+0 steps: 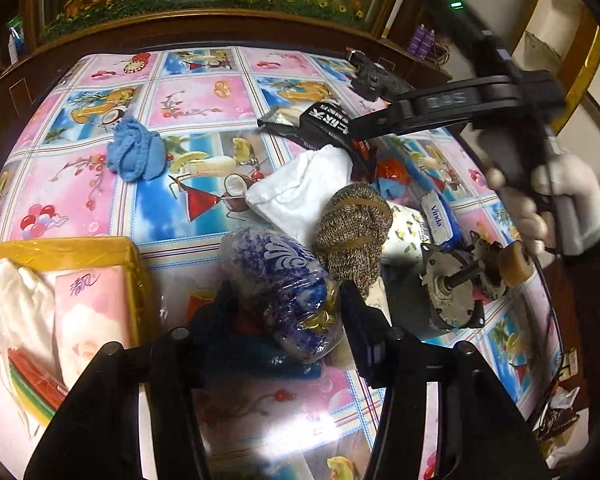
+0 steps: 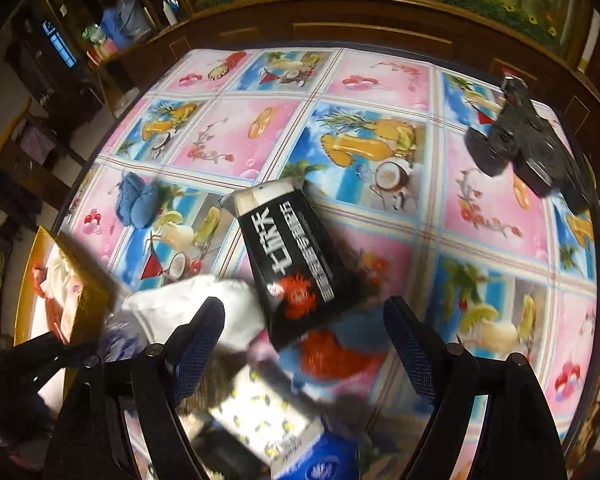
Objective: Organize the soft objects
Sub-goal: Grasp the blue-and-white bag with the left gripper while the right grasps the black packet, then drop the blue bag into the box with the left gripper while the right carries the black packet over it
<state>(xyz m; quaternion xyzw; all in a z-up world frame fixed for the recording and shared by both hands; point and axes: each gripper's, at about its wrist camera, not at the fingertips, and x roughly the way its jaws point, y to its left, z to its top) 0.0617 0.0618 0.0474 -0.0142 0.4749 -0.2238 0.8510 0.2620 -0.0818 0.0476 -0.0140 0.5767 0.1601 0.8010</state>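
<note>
My left gripper (image 1: 284,312) is shut on a clear bag of blue and white beads (image 1: 276,280), held just above the table. Beyond it lie a white cloth pouch (image 1: 300,192), a brown knitted roll with a rubber band (image 1: 354,236), a tissue pack (image 1: 404,232) and a black snack packet (image 1: 320,124). A blue knitted cloth (image 1: 136,152) lies alone at the left. My right gripper (image 2: 304,336) is open, hovering over the black packet (image 2: 296,256), the white pouch (image 2: 204,308) and the tissue pack (image 2: 260,416). It also shows in the left wrist view (image 1: 364,124).
A yellow box (image 1: 60,248) at the left edge holds a pink tissue pack (image 1: 92,312) and white cloth (image 1: 16,300). A metal motor (image 1: 452,284) sits at the right. A black device (image 2: 528,140) lies at the far right corner. Dark wooden furniture borders the table.
</note>
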